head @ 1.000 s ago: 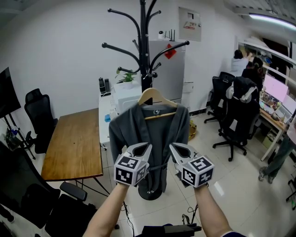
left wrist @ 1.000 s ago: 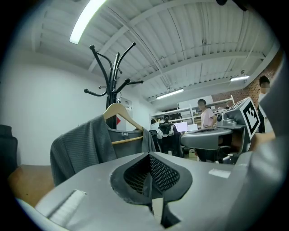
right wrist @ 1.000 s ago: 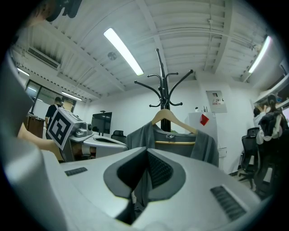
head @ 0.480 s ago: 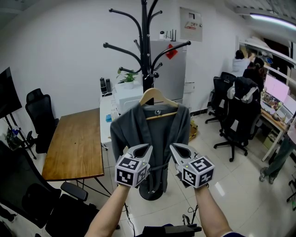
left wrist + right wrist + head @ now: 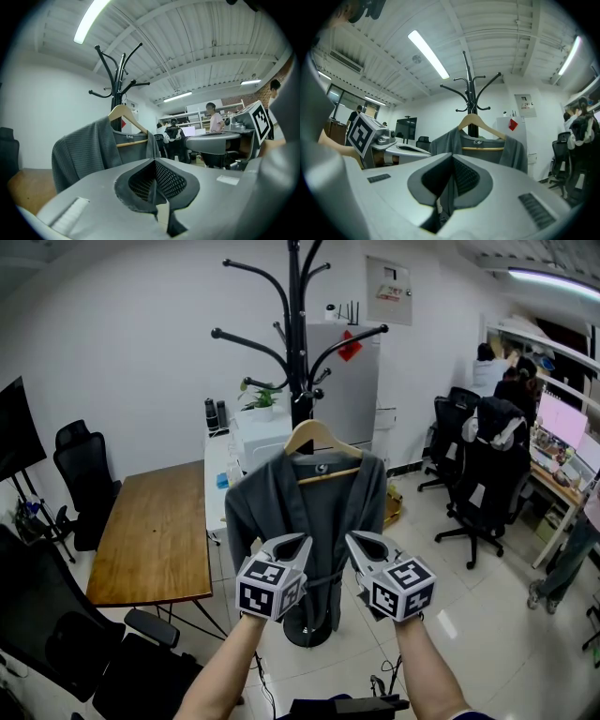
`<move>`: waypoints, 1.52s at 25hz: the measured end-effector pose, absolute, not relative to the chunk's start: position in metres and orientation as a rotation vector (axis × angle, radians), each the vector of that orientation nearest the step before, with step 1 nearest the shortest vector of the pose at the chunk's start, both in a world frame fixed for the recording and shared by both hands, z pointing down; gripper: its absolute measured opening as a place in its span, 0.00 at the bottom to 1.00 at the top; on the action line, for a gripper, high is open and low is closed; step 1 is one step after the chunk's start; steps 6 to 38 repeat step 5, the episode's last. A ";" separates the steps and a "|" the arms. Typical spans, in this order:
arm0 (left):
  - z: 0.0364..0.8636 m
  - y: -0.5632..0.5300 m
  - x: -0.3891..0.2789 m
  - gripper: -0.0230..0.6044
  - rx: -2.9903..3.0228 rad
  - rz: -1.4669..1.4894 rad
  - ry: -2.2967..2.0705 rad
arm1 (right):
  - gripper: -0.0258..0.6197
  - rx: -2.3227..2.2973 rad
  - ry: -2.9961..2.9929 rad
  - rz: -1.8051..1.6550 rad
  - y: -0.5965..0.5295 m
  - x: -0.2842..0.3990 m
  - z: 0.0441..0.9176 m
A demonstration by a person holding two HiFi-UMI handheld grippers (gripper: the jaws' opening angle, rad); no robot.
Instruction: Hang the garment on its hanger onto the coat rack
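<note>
A grey garment (image 5: 281, 502) hangs on a wooden hanger (image 5: 319, 434) against the pole of the black coat rack (image 5: 298, 334). The pole hides the hanger's hook. My left gripper (image 5: 302, 540) and right gripper (image 5: 351, 538) are side by side in front of the garment's lower half, both shut, with no cloth seen pinched. In the left gripper view the pads (image 5: 161, 178) meet below the garment (image 5: 79, 150), hanger (image 5: 123, 112) and rack (image 5: 117, 75). In the right gripper view the jaws are closed under the garment (image 5: 511, 150), hanger (image 5: 480, 123) and rack (image 5: 471, 89).
A wooden table (image 5: 155, 531) stands at the left with black office chairs (image 5: 80, 470) around it. A white fridge (image 5: 352, 381) is behind the rack. At the right are more chairs (image 5: 483, 474), a desk and people (image 5: 487, 362). The rack's round base (image 5: 309, 629) rests on the tiled floor.
</note>
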State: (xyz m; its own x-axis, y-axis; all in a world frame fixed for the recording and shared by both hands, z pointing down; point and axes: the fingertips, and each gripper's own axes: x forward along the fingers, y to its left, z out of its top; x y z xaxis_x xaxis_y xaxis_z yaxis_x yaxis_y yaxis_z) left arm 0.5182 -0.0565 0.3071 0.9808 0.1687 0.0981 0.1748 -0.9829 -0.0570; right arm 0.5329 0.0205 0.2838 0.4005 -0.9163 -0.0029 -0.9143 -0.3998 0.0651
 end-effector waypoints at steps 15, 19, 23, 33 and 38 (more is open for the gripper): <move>0.306 -0.055 0.518 0.04 -3.060 -0.145 -0.266 | 0.04 2.584 -1.693 -0.061 0.021 0.532 0.283; 0.306 -0.055 0.518 0.04 -3.060 -0.145 -0.266 | 0.04 2.584 -1.693 -0.061 0.021 0.532 0.283; 0.306 -0.055 0.518 0.04 -3.060 -0.145 -0.266 | 0.04 2.584 -1.693 -0.061 0.021 0.532 0.283; 0.306 -0.055 0.518 0.04 -3.060 -0.145 -0.266 | 0.04 2.584 -1.693 -0.061 0.021 0.532 0.283; 0.306 -0.055 0.518 0.04 -3.060 -0.145 -0.266 | 0.04 2.584 -1.693 -0.061 0.021 0.532 0.283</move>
